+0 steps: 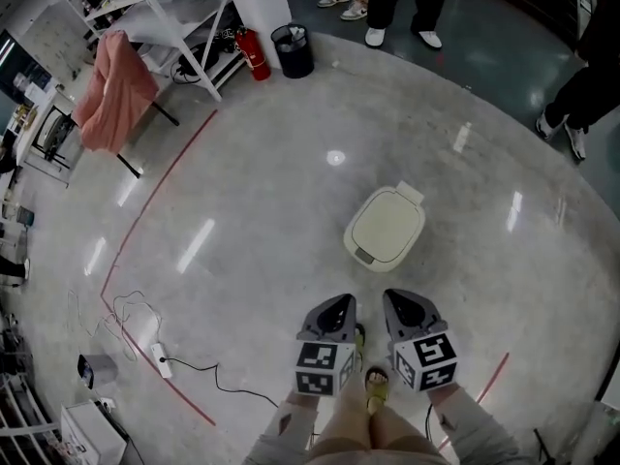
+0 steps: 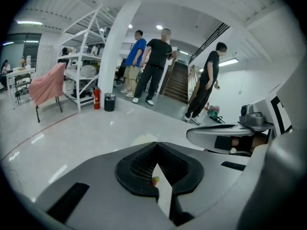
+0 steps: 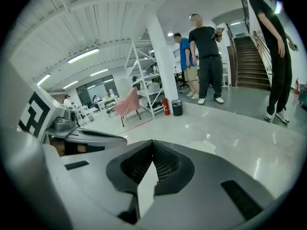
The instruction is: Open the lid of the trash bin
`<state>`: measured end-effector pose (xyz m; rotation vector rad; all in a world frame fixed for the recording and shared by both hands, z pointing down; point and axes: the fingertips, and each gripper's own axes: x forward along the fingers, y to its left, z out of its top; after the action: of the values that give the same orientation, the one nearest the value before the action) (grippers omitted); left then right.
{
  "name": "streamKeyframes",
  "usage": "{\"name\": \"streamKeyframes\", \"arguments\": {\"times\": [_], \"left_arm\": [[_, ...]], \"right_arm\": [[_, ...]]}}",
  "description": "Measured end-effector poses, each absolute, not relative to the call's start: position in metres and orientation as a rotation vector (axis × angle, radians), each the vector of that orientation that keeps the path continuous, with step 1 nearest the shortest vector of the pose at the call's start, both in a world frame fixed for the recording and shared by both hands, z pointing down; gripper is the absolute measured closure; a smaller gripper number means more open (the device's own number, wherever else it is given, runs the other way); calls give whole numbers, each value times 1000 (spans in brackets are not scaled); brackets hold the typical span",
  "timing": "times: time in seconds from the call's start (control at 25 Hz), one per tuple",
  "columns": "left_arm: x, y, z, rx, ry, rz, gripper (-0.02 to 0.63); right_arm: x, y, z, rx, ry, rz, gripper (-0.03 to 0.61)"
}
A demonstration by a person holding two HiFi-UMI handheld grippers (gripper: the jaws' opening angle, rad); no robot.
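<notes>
A cream trash bin (image 1: pixel 385 227) with a rounded lid stands on the grey floor, and its lid lies flat and shut. My two grippers hang side by side just short of it, nearer to me. The left gripper (image 1: pixel 339 302) points at the bin's near left side, the right gripper (image 1: pixel 398 297) at its near edge. Neither touches the bin. In the left gripper view the jaws of the left gripper (image 2: pixel 156 145) meet at the tips with nothing between them. The right gripper (image 3: pixel 152 143) looks the same in the right gripper view.
A small black bin (image 1: pixel 293 50) and a red fire extinguisher (image 1: pixel 254 54) stand by a white pillar at the back. A chair draped in pink cloth (image 1: pixel 111 90) is far left. A power strip (image 1: pixel 160 359) with cables lies lower left. People (image 1: pixel 397 3) stand at the back.
</notes>
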<state>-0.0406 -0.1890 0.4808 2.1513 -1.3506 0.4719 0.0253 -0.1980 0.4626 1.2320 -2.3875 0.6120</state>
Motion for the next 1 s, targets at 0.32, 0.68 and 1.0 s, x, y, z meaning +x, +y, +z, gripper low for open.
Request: {"name": "streamKeyframes", "arguments": {"times": [0.32, 0.68, 1.0], "left_arm": [[-52, -231, 570, 2103, -1311, 491, 609], [-60, -259, 679, 2040, -1291, 521, 609], [-55, -265, 744, 2019, -1250, 581, 609]], "right_arm": [[14, -244, 562, 1244, -2292, 657, 574], [11, -278, 689, 1219, -2169, 683, 575], [13, -295, 760, 1204, -2102, 722, 574]]}}
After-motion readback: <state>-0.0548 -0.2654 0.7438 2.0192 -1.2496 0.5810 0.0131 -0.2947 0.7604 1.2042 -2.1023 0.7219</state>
